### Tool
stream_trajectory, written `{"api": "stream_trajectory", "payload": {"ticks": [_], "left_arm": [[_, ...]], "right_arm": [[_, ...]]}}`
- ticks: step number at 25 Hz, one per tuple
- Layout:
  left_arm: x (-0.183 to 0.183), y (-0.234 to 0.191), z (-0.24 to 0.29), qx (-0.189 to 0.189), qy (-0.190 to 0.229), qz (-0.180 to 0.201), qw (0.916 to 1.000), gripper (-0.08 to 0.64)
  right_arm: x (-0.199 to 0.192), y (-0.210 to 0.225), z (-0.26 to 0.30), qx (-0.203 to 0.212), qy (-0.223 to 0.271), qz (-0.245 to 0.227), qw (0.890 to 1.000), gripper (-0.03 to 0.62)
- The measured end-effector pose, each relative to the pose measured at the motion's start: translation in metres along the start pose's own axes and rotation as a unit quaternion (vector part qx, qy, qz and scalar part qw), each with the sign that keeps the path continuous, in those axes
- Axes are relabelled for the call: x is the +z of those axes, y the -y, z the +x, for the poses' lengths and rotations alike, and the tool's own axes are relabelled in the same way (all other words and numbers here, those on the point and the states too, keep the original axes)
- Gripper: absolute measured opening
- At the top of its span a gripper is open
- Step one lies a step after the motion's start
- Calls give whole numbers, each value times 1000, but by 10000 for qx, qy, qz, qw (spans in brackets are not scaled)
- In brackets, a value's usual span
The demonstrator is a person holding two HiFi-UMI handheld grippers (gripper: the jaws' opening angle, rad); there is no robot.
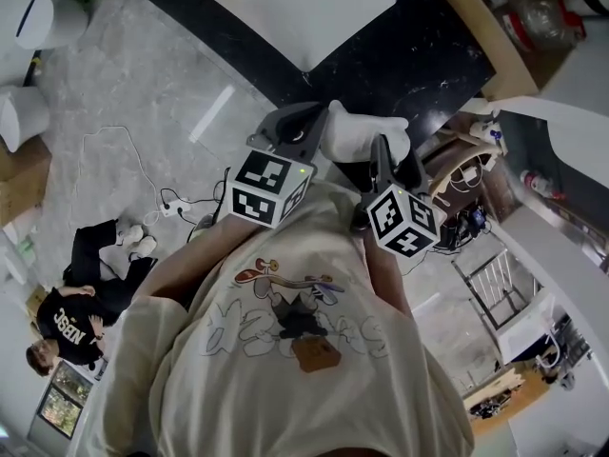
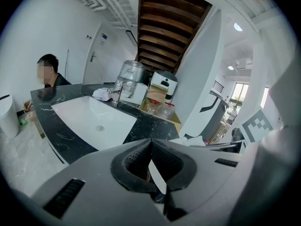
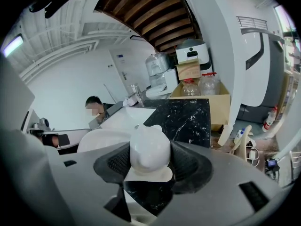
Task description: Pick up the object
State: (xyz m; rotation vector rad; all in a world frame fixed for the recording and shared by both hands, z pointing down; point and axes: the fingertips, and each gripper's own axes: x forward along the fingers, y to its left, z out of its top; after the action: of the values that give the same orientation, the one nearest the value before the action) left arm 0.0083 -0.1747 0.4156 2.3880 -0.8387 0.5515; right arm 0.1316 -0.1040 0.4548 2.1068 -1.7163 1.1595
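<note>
Head view: the white bear figure (image 1: pixel 366 129) is off the black counter (image 1: pixel 433 60), sitting in my right gripper (image 1: pixel 395 158), with my left gripper (image 1: pixel 293 129) just beside it.

Left gripper view: tips pressed together, nothing clearly held.

Right gripper view: jaws pinching the bear's base, head pointing straight out ahead.

left tool (image 2: pixel 150 144) closed, right tool (image 3: pixel 149 160) clamped on object (image 3: pixel 149 145)

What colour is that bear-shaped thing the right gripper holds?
White; the bear-shaped thing shows best in the right gripper view.
</note>
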Motion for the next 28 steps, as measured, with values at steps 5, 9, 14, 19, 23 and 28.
{"api": "stream_trajectory", "payload": {"ticks": [5,9,14,19,23,28], "left_arm": [[-14,2,-11,-4,-57,-98,9999,14],[-24,-1,-12,60,-159,-167,9997,14],[-37,1,-25,271,-166,-257,9992,14],[-47,24,-44,387,-64,-229,9990,14],[-61,42,-64,509,-6,-207,9985,14],[-73,62,-81,583,93,-173,9981,14]], "right_arm": [[-4,-2,-10,-90,92,-66,9999,253],[-14,2,-12,-85,57,-33,9999,253],[-21,3,-16,45,39,-122,9999,253],[-27,7,-37,176,138,-142,9996,253],[-39,10,-59,252,165,-190,9994,253],[-52,13,-81,381,214,-263,9987,253]]}}
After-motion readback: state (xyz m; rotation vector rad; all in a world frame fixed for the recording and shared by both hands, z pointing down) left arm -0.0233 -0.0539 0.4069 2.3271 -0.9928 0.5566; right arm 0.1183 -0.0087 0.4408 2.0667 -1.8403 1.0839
